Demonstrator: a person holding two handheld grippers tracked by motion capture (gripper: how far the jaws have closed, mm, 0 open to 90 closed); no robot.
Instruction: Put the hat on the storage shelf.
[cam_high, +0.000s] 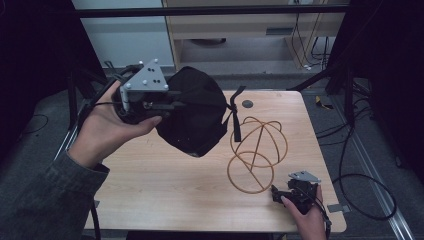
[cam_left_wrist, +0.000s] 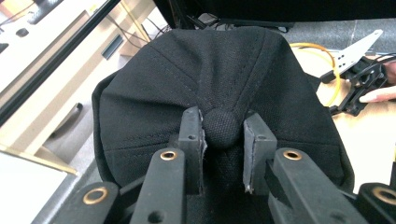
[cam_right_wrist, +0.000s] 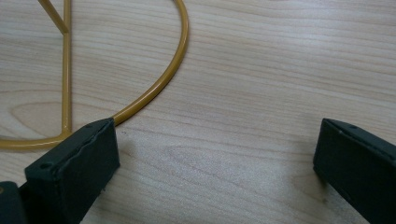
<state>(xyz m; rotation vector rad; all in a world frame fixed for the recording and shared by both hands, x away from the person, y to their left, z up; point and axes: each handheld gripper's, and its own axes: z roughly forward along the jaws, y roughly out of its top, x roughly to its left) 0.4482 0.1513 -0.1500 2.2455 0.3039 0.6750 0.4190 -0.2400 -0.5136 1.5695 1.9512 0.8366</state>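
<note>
A black cap (cam_high: 195, 117) hangs lifted above the left part of the wooden table (cam_high: 165, 195). My left gripper (cam_high: 176, 103) is shut on the cap's top button (cam_left_wrist: 222, 128), with a jaw on each side of it and the crown (cam_left_wrist: 210, 70) spread beyond. The cap's strap (cam_high: 235, 117) dangles at its right. A gold wire stand (cam_high: 257, 150) made of rings stands on the table right of the cap. My right gripper (cam_high: 280, 192) rests low by the stand's base ring (cam_right_wrist: 154, 88), jaws open (cam_right_wrist: 219, 154) with bare table between them, the left jaw beside the ring.
A small dark disc (cam_high: 247, 104) lies near the table's far edge. A wooden cabinet (cam_high: 240, 30) stands behind the table, and black cables (cam_high: 360, 190) run over the floor at the right. The right gripper (cam_left_wrist: 359, 88) also shows beyond the cap.
</note>
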